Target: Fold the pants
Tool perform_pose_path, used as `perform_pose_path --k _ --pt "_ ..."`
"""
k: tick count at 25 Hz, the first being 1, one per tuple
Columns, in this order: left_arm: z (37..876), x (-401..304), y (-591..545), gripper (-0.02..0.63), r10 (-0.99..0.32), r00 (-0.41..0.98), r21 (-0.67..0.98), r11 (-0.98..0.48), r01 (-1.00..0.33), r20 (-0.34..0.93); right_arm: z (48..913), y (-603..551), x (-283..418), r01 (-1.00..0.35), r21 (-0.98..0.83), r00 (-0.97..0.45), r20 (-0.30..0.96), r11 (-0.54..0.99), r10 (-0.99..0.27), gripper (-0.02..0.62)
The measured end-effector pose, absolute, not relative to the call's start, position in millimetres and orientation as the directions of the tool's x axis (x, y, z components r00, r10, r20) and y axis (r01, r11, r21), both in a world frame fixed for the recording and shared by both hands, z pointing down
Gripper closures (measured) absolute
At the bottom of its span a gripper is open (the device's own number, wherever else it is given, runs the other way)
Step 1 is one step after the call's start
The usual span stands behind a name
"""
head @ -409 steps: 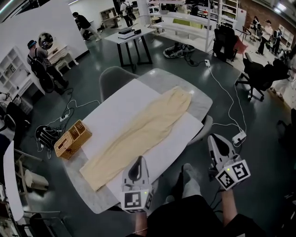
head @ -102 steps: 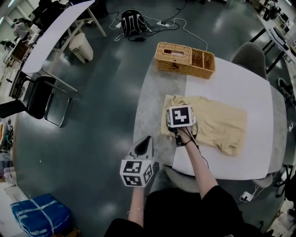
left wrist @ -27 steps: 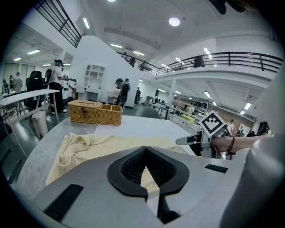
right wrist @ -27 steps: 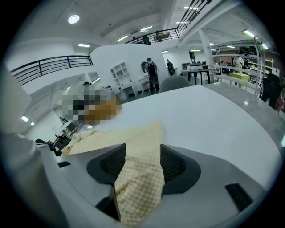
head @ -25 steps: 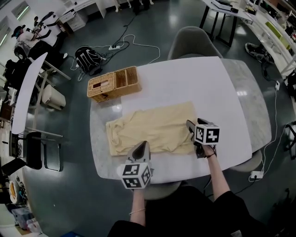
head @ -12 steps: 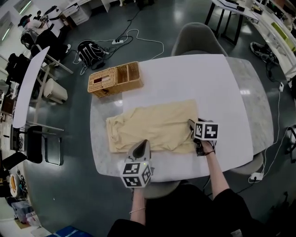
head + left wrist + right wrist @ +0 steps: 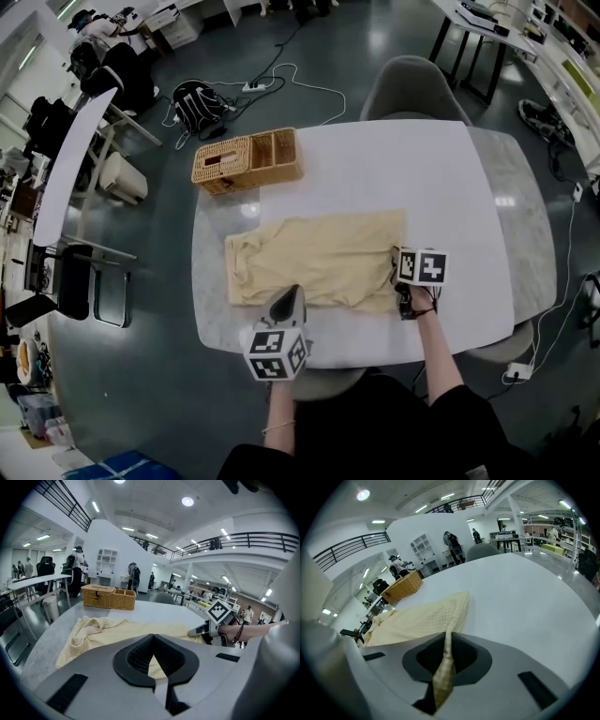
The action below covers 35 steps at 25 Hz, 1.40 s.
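The pale yellow pants (image 7: 319,258) lie folded into a short rectangle across the white table (image 7: 450,187). My right gripper (image 7: 395,260) is at their right end. Its jaws have just been closing, and in the right gripper view a pinched ridge of the yellow cloth (image 7: 446,660) runs up between them, so the right gripper (image 7: 449,639) is shut on the pants. My left gripper (image 7: 286,298) hovers at the near edge of the pants with its jaws together and nothing between them. In the left gripper view the pants (image 7: 117,630) lie ahead and the right gripper (image 7: 199,631) shows at the right.
A wicker basket (image 7: 246,159) stands at the far left of the table. A grey chair (image 7: 412,89) is pushed in at the far side. A backpack (image 7: 199,98) and cables lie on the floor beyond. Another table stands at the left.
The right gripper has stayed at the right end of the pants and the left gripper has kept its place. The head view has shifted a little.
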<state>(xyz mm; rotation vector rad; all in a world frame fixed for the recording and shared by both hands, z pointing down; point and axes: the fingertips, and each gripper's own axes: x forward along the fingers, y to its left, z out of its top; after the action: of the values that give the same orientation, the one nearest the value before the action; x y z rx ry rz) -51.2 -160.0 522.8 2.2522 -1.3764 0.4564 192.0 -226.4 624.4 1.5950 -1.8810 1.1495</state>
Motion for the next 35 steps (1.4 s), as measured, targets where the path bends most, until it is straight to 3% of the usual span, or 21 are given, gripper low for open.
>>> perform_pose_path --k 23,35 --pt "488.1 -130.6 -128.8 0.598 -0.837 0.338 0.184 -0.285 -0.941 0.43 526.1 -221.1 127.2 -0.896 -0.424 -0.404 0.651 0.134 -0.642 0.565" --pt "480.6 -192.0 -135.9 0.598 -0.83 0.379 0.202 -0.322 -0.925 0.41 499.5 -219.3 68.1 -0.911 -0.401 -0.361 0.661 0.097 -0.658 0.565"
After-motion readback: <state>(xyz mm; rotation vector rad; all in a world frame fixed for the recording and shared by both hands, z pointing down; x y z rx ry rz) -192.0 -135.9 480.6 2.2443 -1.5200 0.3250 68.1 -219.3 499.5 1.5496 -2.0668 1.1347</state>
